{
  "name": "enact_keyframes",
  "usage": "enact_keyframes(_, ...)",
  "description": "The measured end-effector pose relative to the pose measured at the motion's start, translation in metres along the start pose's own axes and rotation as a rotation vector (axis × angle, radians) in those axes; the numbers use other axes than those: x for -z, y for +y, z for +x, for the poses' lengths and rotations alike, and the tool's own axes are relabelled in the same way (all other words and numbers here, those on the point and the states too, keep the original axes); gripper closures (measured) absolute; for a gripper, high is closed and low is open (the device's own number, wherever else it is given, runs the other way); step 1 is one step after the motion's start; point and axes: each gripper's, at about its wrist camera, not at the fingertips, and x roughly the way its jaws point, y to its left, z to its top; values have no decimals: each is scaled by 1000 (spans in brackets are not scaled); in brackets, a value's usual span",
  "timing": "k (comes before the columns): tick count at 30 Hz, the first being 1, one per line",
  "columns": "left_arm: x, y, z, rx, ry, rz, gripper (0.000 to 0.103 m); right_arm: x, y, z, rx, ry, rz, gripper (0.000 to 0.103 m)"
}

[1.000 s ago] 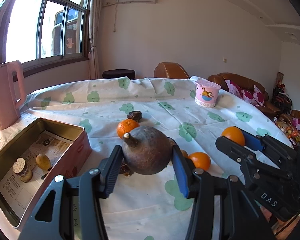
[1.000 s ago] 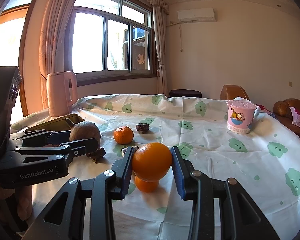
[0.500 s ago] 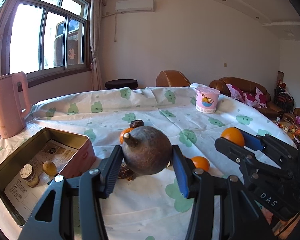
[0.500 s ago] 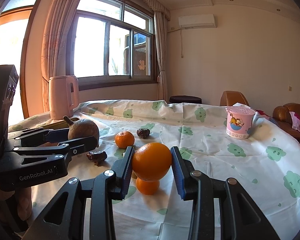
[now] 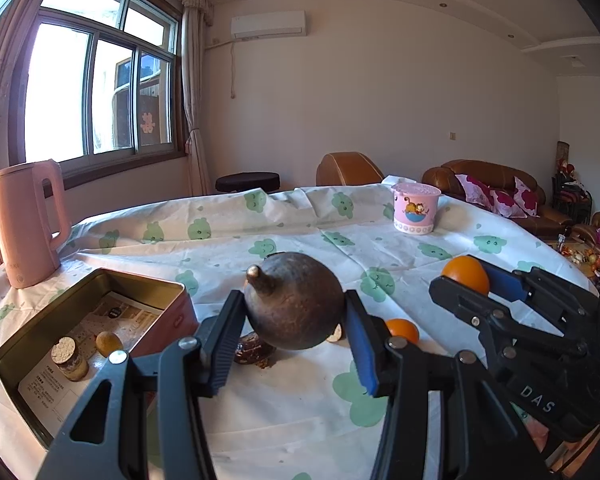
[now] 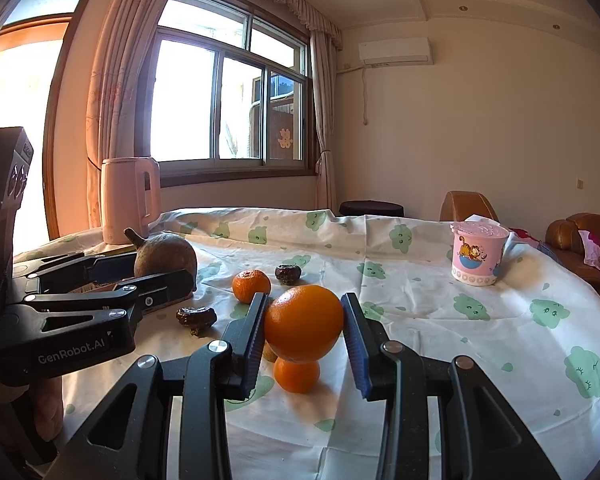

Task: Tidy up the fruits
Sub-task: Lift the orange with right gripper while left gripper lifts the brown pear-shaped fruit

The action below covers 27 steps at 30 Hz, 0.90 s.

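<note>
Item, fruit in transit: left tongs (image 5: pixel 294 320) gripping the brown stemmed fruit (image 5: pixel 294 300) and right tongs (image 6: pixel 303 330) gripping the orange (image 6: pixel 303 328) are both rising off the desk (image 5: pixel 260 408), the tin (image 5: pixel 96 280) at nine o'clock likely receiving them.

Lettering "DAS" is read in pale capitals on the black body of the right gripper (image 5: pixel 466 280), seen from the left wrist view. "GenRobot.AI" is read in pale letters on the black body of the left gripper (image 6: pixel 162 266), seen from the right wrist view. A printed paper sheet (image 5: pixel 66 376) is noted lining the metal tin (image 5: pixel 14 350); its text is too small to be read. A cartoon cat picture is borne by the pink cup (image 6: pixel 477 256); no wording on it can be made out.
</note>
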Motion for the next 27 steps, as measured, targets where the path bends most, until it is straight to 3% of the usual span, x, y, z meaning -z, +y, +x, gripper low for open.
enact_keyframes(27,0,-3,-15,-17,-65,19,52,0,2,-6,-11,-26,-7,64)
